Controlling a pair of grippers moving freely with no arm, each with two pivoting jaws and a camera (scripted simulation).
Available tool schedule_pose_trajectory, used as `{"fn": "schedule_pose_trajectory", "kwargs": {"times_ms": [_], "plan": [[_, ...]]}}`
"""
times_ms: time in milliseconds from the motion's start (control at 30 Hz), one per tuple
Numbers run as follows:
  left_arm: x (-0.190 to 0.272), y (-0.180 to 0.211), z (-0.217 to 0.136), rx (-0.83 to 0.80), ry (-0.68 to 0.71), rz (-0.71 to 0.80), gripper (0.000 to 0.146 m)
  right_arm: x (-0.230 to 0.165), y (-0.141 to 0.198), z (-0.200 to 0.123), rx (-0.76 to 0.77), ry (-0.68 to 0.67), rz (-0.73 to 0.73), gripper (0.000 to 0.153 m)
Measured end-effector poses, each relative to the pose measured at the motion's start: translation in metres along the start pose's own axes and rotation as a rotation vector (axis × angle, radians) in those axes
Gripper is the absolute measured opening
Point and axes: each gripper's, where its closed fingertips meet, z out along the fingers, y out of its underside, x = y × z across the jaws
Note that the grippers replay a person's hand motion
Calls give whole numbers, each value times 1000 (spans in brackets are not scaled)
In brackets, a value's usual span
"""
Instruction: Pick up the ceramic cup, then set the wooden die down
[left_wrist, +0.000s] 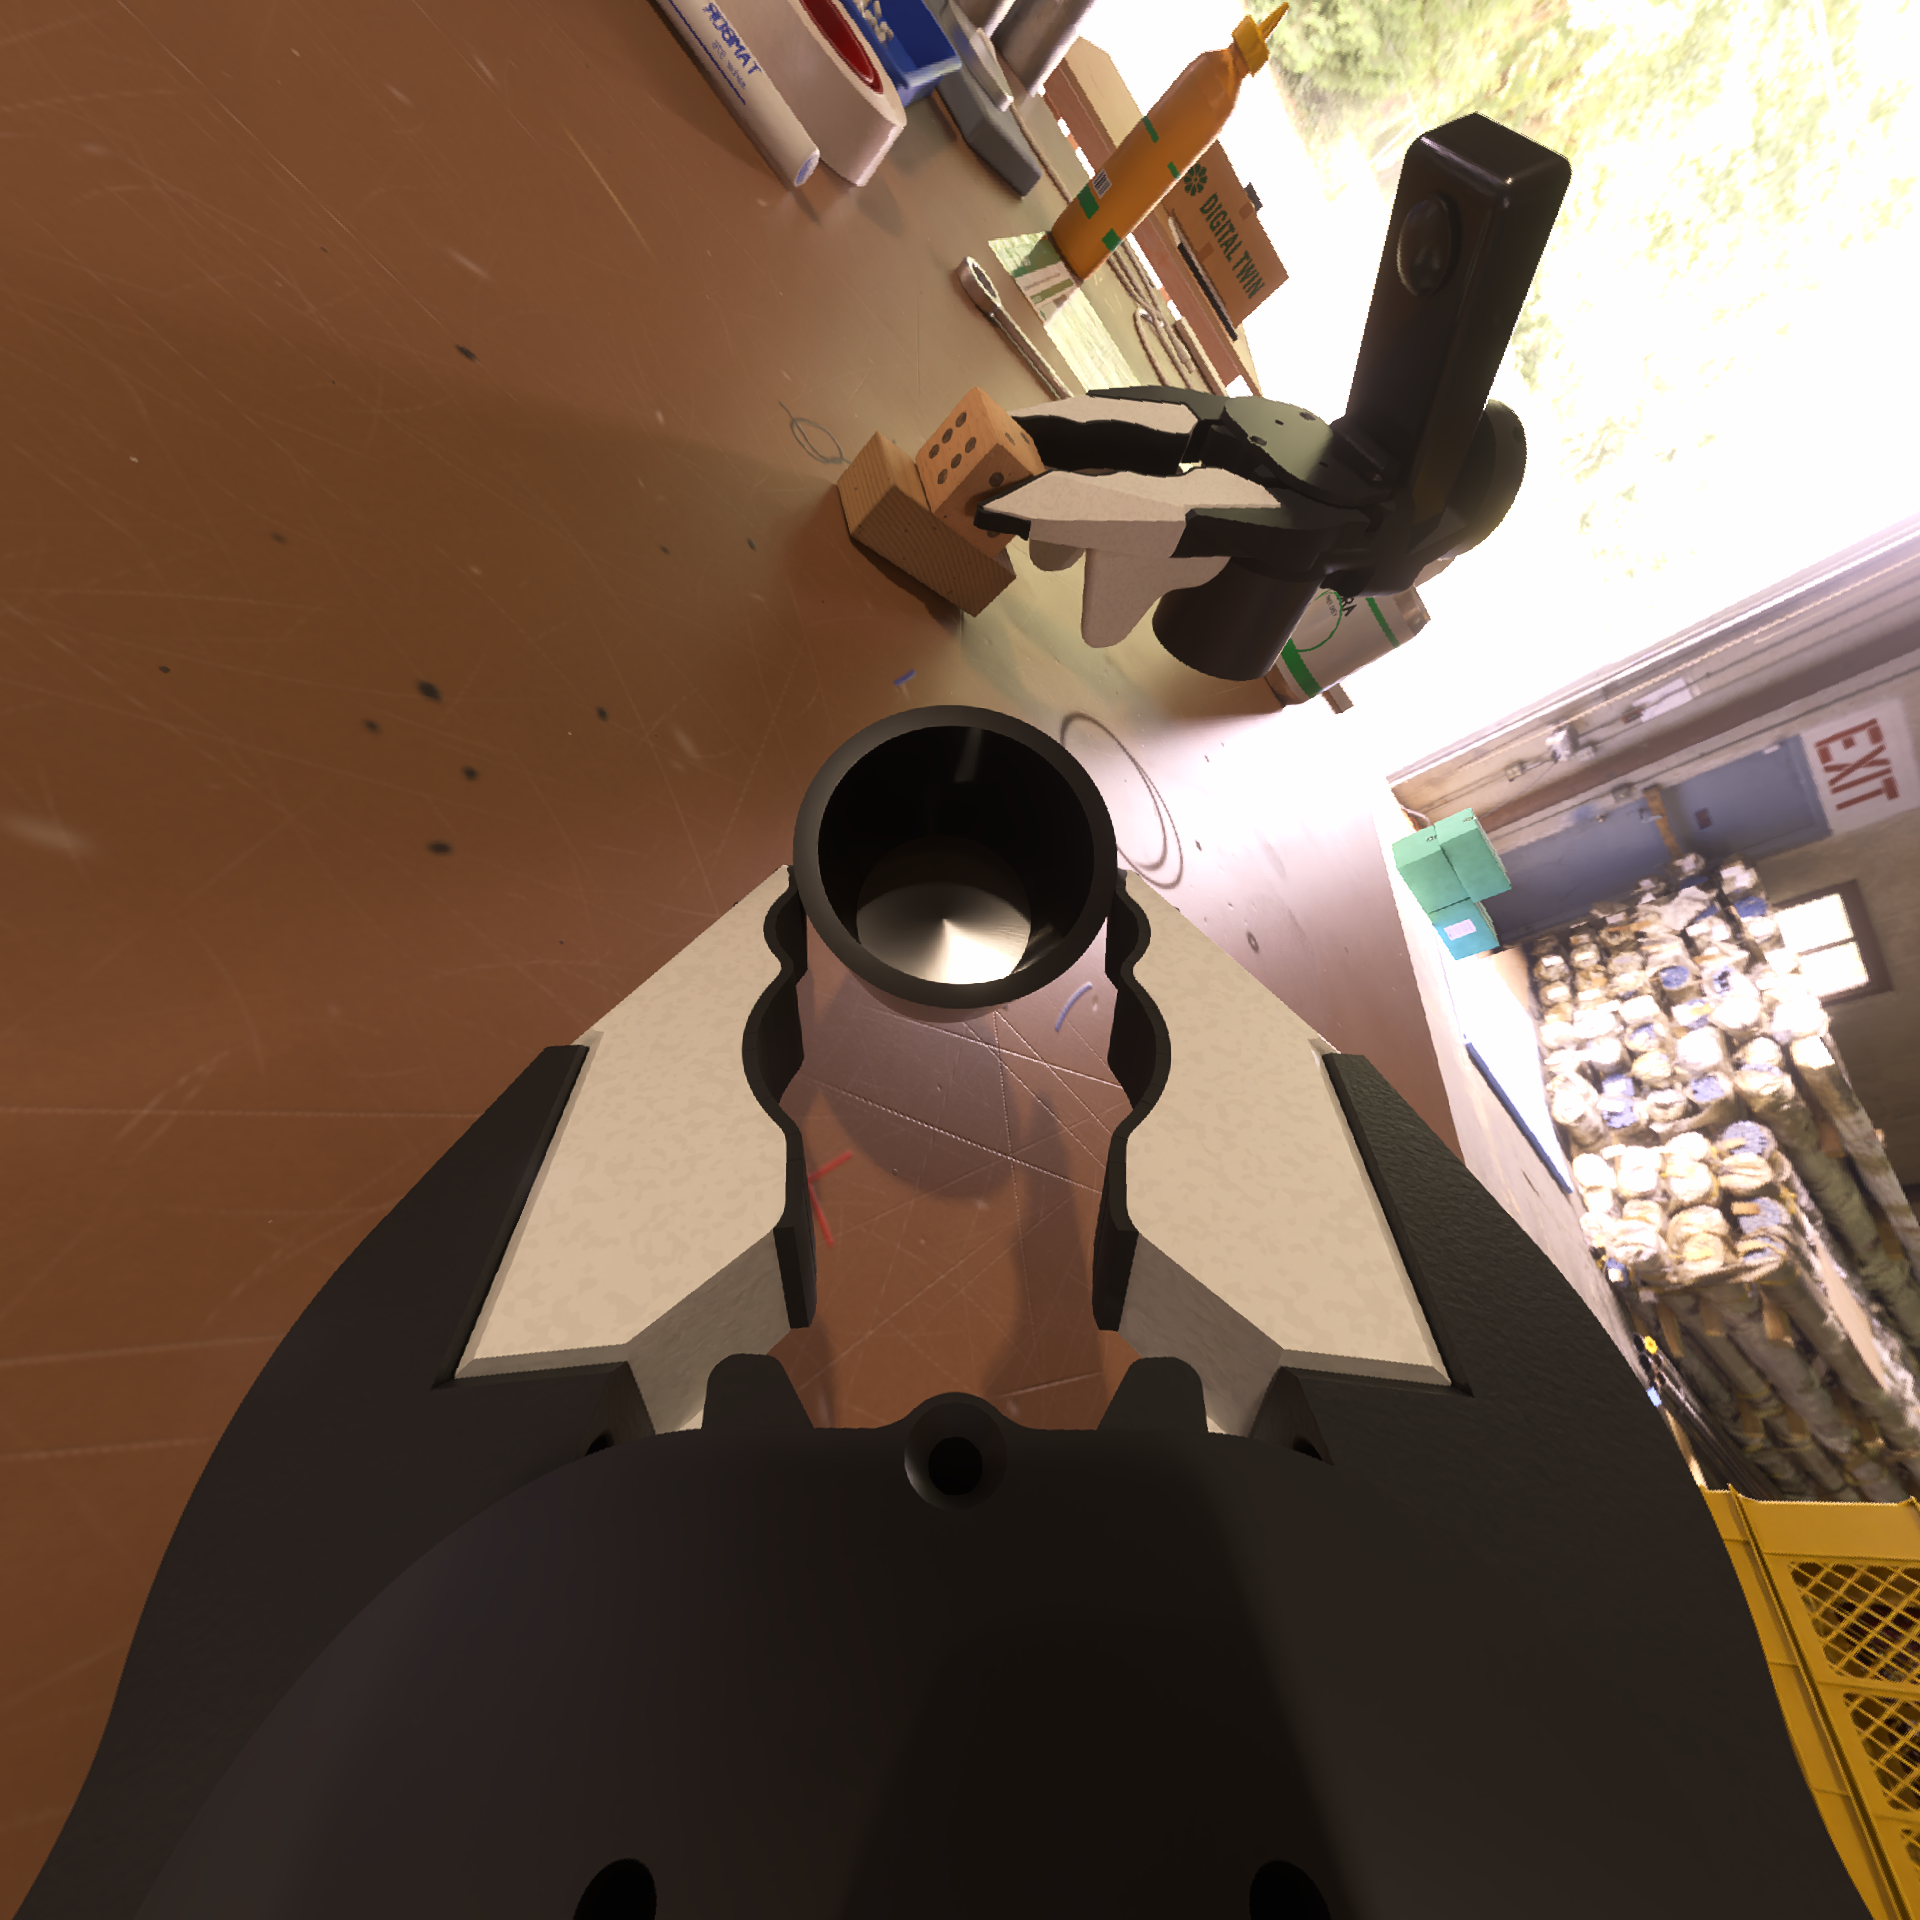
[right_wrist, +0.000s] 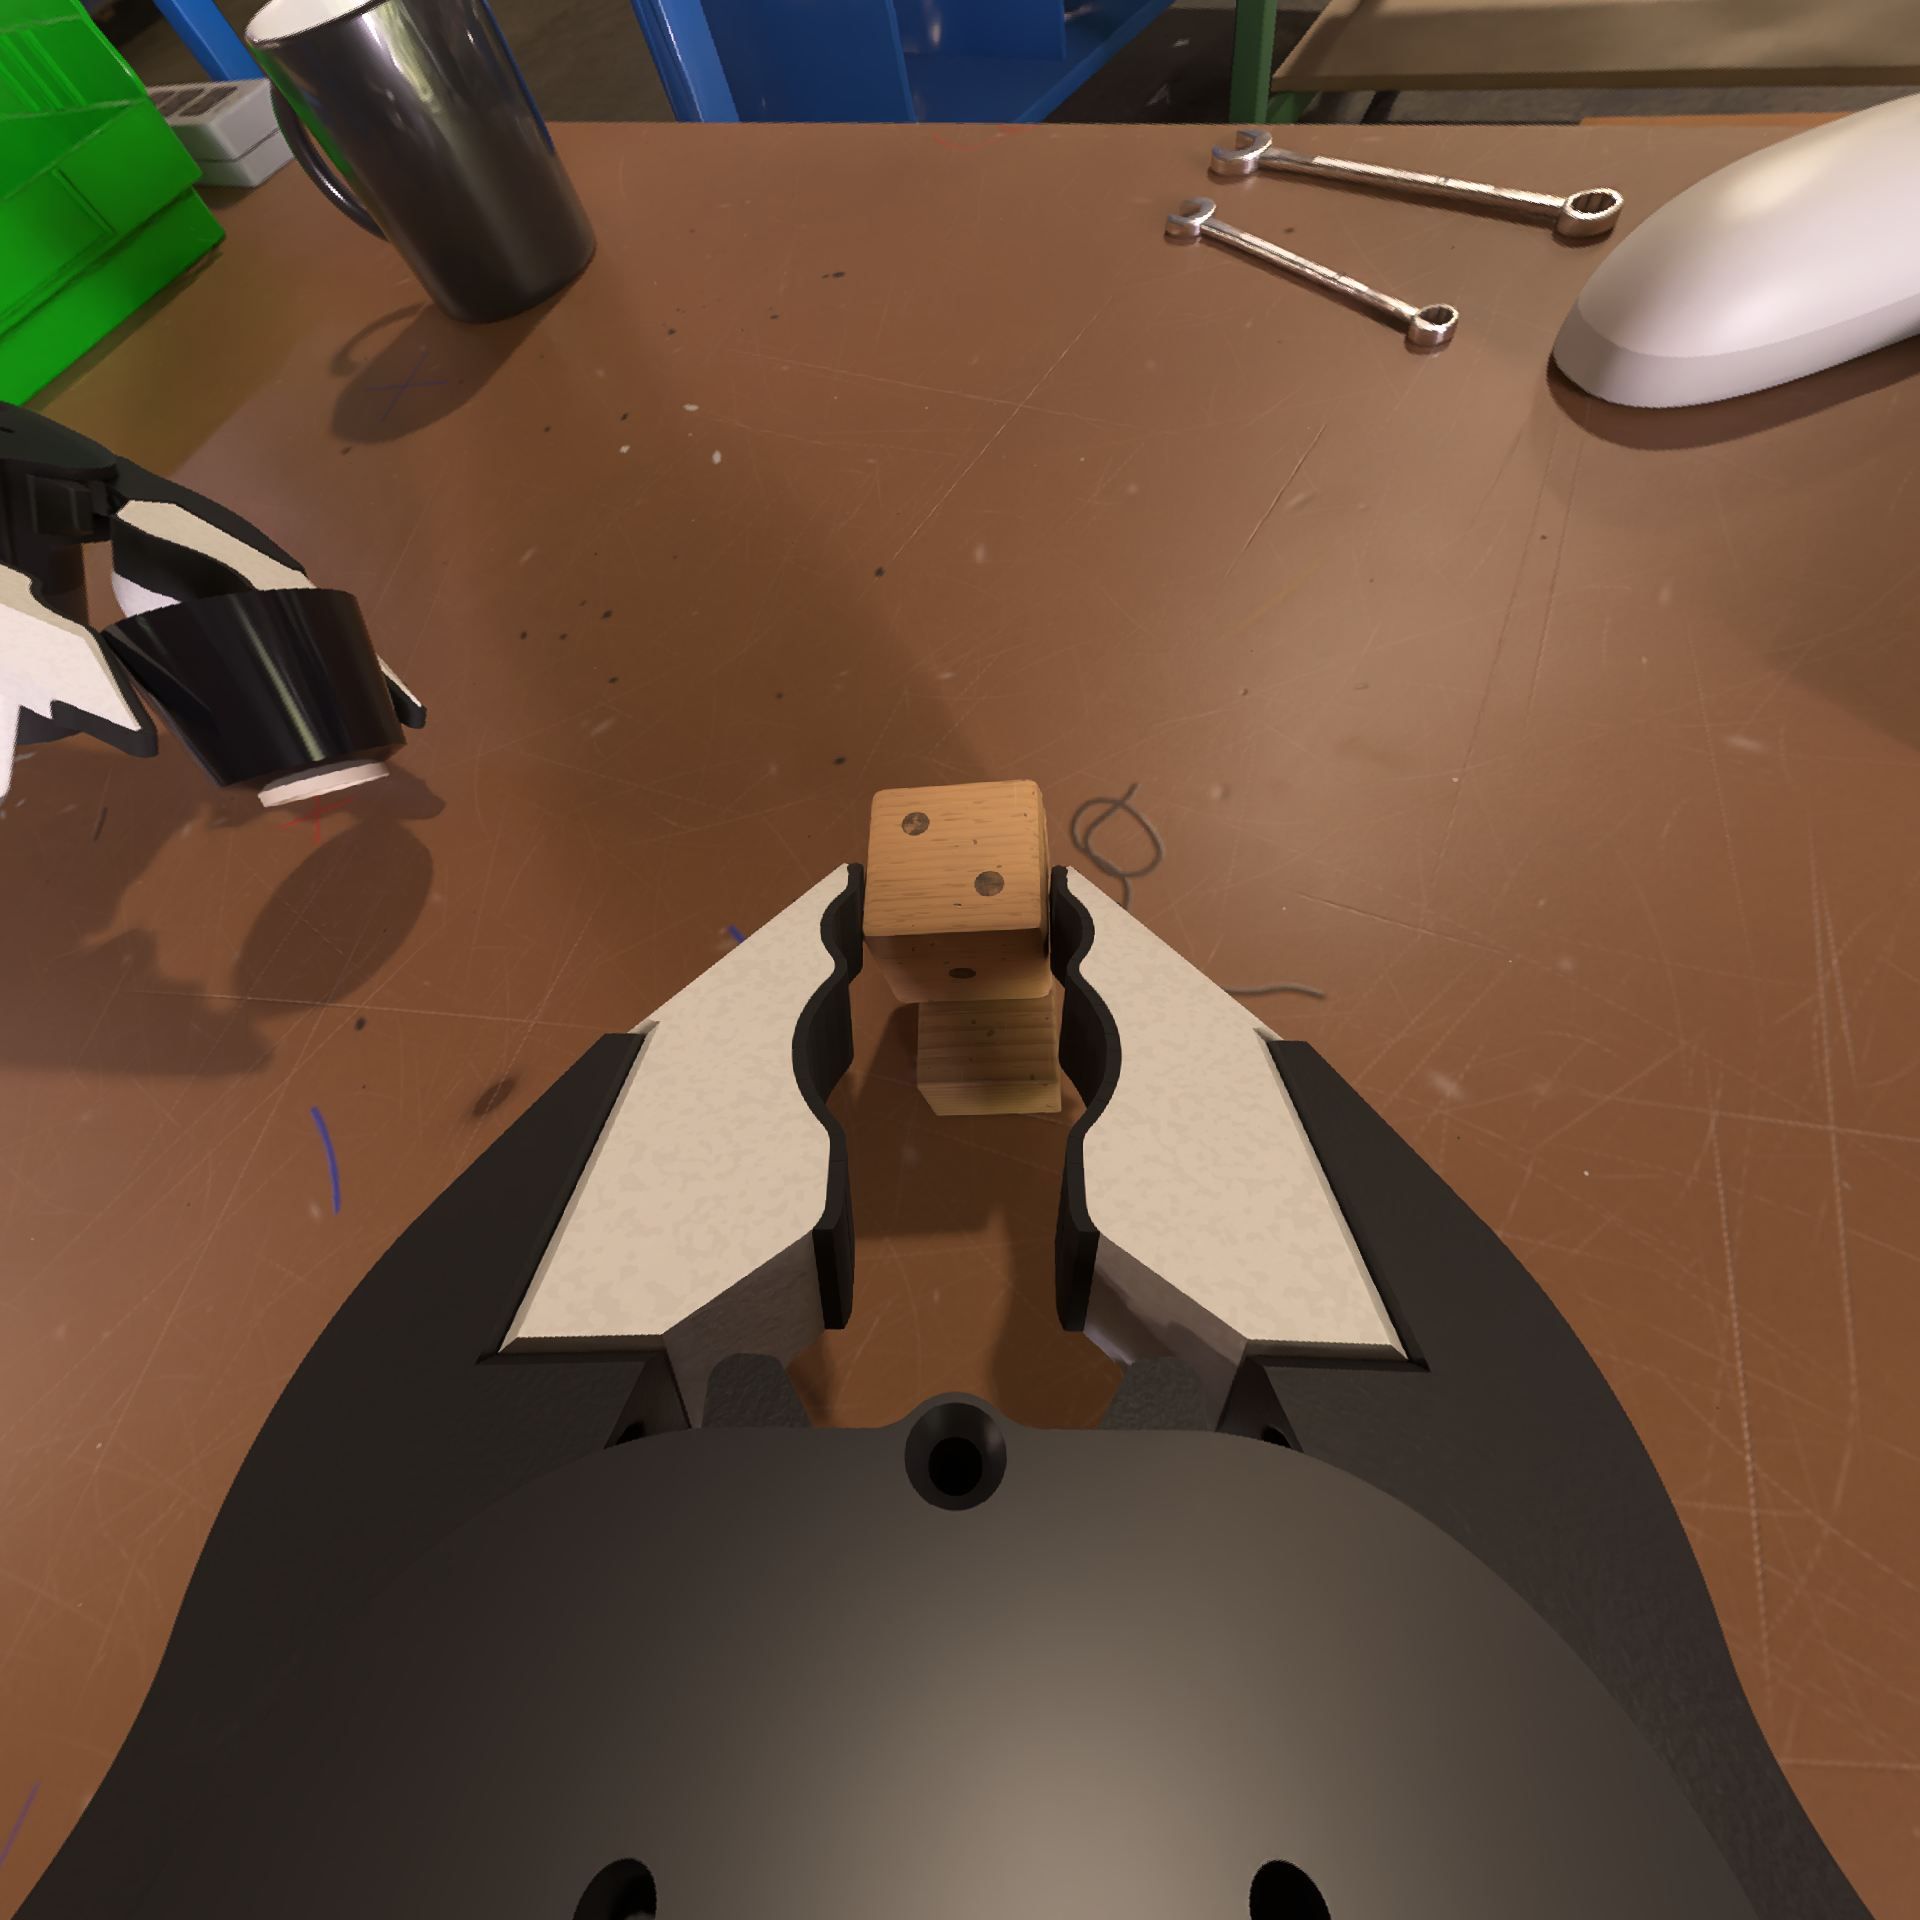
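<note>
Left gripper (left_wrist: 954, 894) fingers clamp black ceramic cup (left_wrist: 951, 857), lifted. Right gripper (right_wrist: 956, 902) fingers grip wooden die (right_wrist: 954, 860) over block (right_wrist: 987, 1060); next, likely lower and release.

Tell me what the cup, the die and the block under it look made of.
Glossy black cup: glazed ceramic by its mirror-like streaks and pale unglazed foot, though the sheen could be plastic.
Light brown pipped die: wood, matte, with visible grain and dark inlaid dots.
Ridged tan block beneath it: apparently unfinished wood, fine parallel lines across its faces.
</note>
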Motion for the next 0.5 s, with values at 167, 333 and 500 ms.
{"fn": "schedule_pose_trajectory", "kwargs": {"times_ms": [167, 333, 500], "plan": [[0, 0, 0, 0, 0, -1, 58, 0, 0, 0, -1, -2, 4, 36], [0, 0, 0, -1, 0, -2, 58, 0, 0, 0, 0, -3, 7, 36], [0, 0, 0, -1, 1, -3, 58, 0, 0, 0, 0, -4, 9, 36]]}}
